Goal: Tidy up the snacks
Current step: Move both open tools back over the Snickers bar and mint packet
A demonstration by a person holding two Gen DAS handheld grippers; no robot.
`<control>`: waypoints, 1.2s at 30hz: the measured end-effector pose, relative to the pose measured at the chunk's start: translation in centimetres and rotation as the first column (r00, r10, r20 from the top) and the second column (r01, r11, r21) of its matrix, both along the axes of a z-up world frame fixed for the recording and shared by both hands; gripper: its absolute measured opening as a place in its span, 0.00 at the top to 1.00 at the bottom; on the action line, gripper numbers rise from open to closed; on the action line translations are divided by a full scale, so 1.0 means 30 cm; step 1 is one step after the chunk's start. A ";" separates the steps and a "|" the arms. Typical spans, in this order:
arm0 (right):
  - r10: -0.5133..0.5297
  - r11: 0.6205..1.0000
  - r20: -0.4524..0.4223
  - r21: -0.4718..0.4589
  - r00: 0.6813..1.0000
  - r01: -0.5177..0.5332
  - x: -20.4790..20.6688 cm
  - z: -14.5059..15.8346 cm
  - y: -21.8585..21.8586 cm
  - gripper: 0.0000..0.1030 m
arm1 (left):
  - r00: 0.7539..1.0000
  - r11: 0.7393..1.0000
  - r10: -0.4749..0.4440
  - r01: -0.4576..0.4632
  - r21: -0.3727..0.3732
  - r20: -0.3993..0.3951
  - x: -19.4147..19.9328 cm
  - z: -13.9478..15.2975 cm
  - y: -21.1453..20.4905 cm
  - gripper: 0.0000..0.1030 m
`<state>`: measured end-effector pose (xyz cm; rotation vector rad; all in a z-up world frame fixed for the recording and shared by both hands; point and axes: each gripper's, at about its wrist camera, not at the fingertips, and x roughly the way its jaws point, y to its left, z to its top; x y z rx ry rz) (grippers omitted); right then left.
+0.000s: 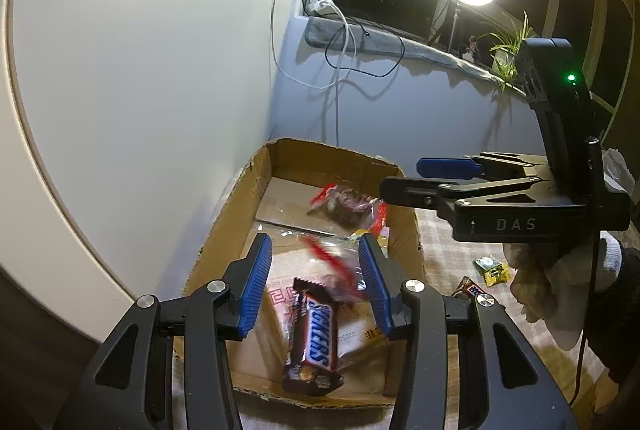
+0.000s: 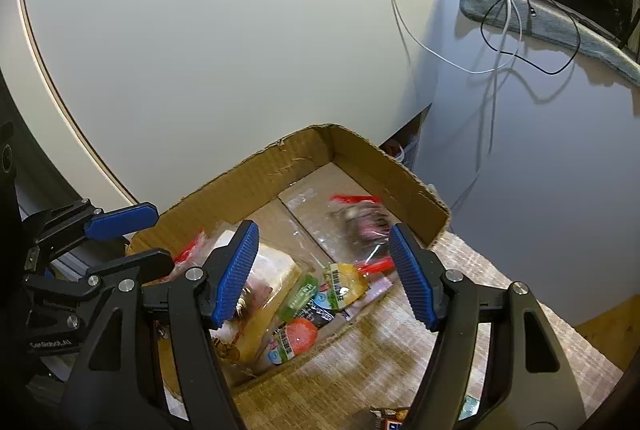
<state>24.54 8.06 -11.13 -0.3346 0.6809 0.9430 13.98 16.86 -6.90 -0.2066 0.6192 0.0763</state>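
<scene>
Both the left gripper [image 1: 315,280] and the right gripper [image 2: 324,272] are held open and empty over the cardboard box [image 1: 236,198], seemingly so that the blurred snack packets [image 1: 346,208] are dropped in.

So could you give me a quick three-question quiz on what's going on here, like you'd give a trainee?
1. True or false: the Snickers bar lies inside the cardboard box.
2. What is pinched between the pads of the left gripper?
A. the Snickers bar
B. nothing
C. a cable
3. Where are snacks still waiting outside the box?

Key
1. True.
2. B. The pads stand apart, and the bar lies lower down in the box.
3. On the checked cloth right of the box: a small yellow packet and a small dark bar, below the right gripper.
</scene>
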 end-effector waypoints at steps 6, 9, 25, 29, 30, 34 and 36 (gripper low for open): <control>-0.025 1.000 0.005 0.006 1.000 0.025 0.001 0.016 -0.061 0.28 | 1.000 1.000 0.002 -0.002 0.000 0.009 -0.013 0.014 -0.013 0.57; -0.037 0.999 0.012 0.000 0.999 0.037 -0.005 0.020 -0.101 0.28 | 1.000 1.000 -0.006 0.006 0.010 0.015 -0.026 0.024 -0.035 0.57; -0.118 0.992 0.035 -0.031 0.992 0.119 -0.050 0.017 -0.389 0.27 | 0.996 0.997 -0.082 0.081 0.012 0.031 -0.071 0.035 -0.203 0.57; -0.160 0.986 0.020 -0.054 0.987 0.161 -0.024 -0.015 -0.487 0.27 | 0.992 0.992 -0.125 0.125 0.000 0.020 -0.063 0.019 -0.269 0.57; -0.168 0.984 0.015 -0.059 0.986 0.169 -0.019 -0.024 -0.506 0.27 | 0.991 0.991 -0.132 0.132 -0.001 0.018 -0.063 0.015 -0.283 0.57; -0.199 0.976 -0.003 -0.089 0.980 0.198 0.006 -0.066 -0.573 0.27 | 0.985 0.985 -0.171 0.171 -0.009 -0.001 -0.046 -0.009 -0.348 0.57; -0.205 0.974 -0.009 -0.104 0.979 0.203 0.020 -0.087 -0.596 0.27 | 0.983 0.983 -0.184 0.183 -0.012 -0.010 -0.043 -0.019 -0.377 0.57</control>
